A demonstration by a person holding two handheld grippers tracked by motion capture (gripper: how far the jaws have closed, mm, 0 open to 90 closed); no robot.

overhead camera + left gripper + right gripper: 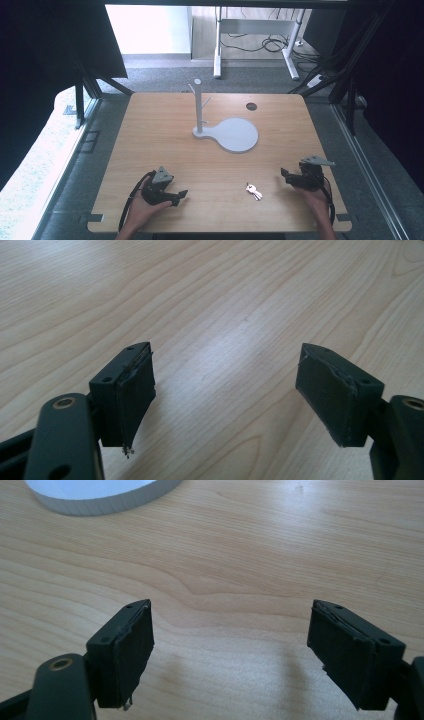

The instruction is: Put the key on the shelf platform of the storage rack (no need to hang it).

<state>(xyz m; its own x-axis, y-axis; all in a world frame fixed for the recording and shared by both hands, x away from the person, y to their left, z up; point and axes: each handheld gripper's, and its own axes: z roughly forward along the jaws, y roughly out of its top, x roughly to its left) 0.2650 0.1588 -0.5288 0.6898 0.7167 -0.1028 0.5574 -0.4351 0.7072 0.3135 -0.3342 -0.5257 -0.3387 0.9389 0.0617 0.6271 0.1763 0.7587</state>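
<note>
Wooden table [165,150]: keys [253,190] between tools, high view.

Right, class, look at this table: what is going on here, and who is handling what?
A person sits at a wooden table with a claw in each hand. The left claw and the right claw both rest near the front edge, jaws open and empty. A small bunch of keys lies on the table between them, nearer the right claw, untouched. Farther back stands a grey peg stand on a round base. Nothing hangs on it yet.
</note>
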